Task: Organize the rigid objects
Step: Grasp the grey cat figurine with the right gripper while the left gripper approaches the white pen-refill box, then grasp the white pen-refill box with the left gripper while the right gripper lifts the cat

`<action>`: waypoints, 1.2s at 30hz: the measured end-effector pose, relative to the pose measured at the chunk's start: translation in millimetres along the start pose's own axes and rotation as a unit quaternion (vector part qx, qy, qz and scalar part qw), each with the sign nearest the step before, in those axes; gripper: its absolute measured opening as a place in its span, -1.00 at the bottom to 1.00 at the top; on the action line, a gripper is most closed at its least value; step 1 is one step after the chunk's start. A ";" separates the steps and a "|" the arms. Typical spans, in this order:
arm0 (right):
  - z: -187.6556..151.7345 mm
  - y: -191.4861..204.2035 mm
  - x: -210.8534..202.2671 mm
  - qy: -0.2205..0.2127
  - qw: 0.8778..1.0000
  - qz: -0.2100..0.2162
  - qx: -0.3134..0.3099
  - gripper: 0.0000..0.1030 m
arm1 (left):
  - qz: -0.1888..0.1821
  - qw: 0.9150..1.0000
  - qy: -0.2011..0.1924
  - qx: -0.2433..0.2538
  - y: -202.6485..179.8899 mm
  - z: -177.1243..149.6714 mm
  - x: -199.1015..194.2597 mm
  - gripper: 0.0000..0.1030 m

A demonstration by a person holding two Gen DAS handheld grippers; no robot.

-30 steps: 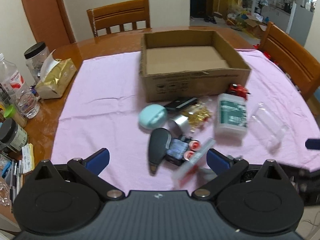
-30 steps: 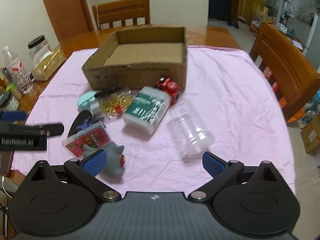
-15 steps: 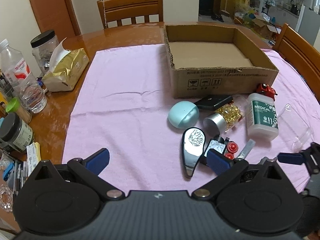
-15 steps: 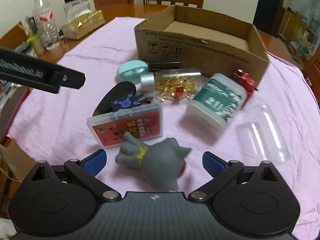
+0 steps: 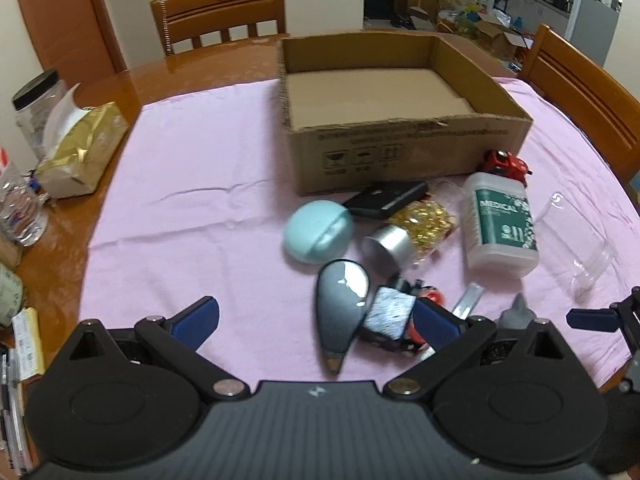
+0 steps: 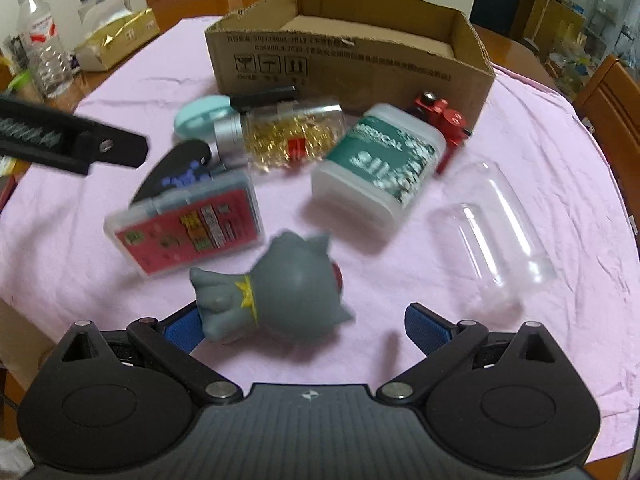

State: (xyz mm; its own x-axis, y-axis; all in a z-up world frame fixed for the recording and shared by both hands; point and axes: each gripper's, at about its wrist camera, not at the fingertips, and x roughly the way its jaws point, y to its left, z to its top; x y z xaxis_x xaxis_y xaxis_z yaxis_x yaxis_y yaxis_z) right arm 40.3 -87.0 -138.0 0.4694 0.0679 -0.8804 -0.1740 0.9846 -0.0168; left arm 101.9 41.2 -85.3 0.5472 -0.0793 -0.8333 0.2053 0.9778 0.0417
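An empty open cardboard box [image 5: 400, 148] [image 6: 348, 60] stands on the pink cloth [image 5: 200, 200]. In front of it lies a pile: a teal round case [image 5: 318, 232], a white MEDICAL bottle [image 5: 500, 220] [image 6: 380, 168], a jar of gold pins [image 6: 296, 136], a red toy car [image 6: 440, 120], a red card box [image 6: 188, 232], a dark oval object [image 5: 340, 308] and a clear plastic jar [image 6: 492, 236]. A grey cat figure [image 6: 276, 292] lies between the open fingers of my right gripper [image 6: 304, 324]. My left gripper [image 5: 316, 320] is open and empty over the cloth near the dark oval object.
A gold tissue pack [image 5: 80, 152], a lidded jar [image 5: 36, 108] and a water bottle [image 6: 40, 48] sit on the wooden table at the left. Wooden chairs [image 5: 220, 16] stand behind the table and at its right side [image 5: 588, 92].
My right gripper has moved forward and lower, so the grey cat figure now lies between its fingers. My left gripper has shifted a little; the pile sits closer in its view.
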 end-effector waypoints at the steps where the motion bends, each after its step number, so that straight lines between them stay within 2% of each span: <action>1: -2.3 -1.9 -1.7 -0.001 1.000 0.003 -0.005 1.00 | 0.000 1.000 0.001 0.003 -5.2 -0.3 2.7 0.99; 8: -12.3 -16.8 -8.0 -0.001 0.999 0.027 -0.037 1.00 | 0.005 1.000 0.011 -0.002 -29.7 -6.8 0.3 0.99; 14: -16.2 -28.1 -13.8 -0.006 0.993 0.076 -0.088 1.00 | 0.029 0.999 0.020 -0.030 -42.3 -20.9 -7.9 0.99; 20: -14.3 -23.3 -17.9 -0.021 0.973 0.127 -0.191 1.00 | 0.049 0.995 0.024 -0.080 -41.8 -37.8 -18.8 0.99; 25: -4.3 -16.6 -9.8 -0.039 0.945 0.156 -0.284 0.96 | 0.048 0.990 0.018 -0.128 -37.1 -50.2 -29.4 0.99; 28: 3.1 -12.2 -3.1 -0.042 0.929 0.172 -0.324 0.82 | 0.051 0.988 0.018 -0.148 -37.2 -53.8 -32.8 0.99; 31: 8.6 -9.0 2.8 -0.040 0.922 0.175 -0.343 0.65 | 0.056 0.985 0.018 -0.160 -38.0 -56.2 -33.8 0.99; 33: 10.0 -9.5 4.5 -0.038 0.921 0.175 -0.345 0.54 | 0.059 0.984 0.019 -0.166 -39.0 -57.1 -34.0 0.99; 36: 10.0 -12.7 2.2 -0.034 0.924 0.179 -0.336 0.52 | 0.060 0.983 0.018 -0.170 -41.4 -57.3 -32.8 0.99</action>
State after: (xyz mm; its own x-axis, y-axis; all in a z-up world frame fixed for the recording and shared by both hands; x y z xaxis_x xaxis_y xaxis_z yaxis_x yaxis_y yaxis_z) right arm 52.2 -97.7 -134.9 0.3271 0.4036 -0.8544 -0.8163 0.5763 -0.0403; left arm 29.0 14.4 -91.2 0.5212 0.0417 -0.8524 -0.1455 0.9885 -0.0406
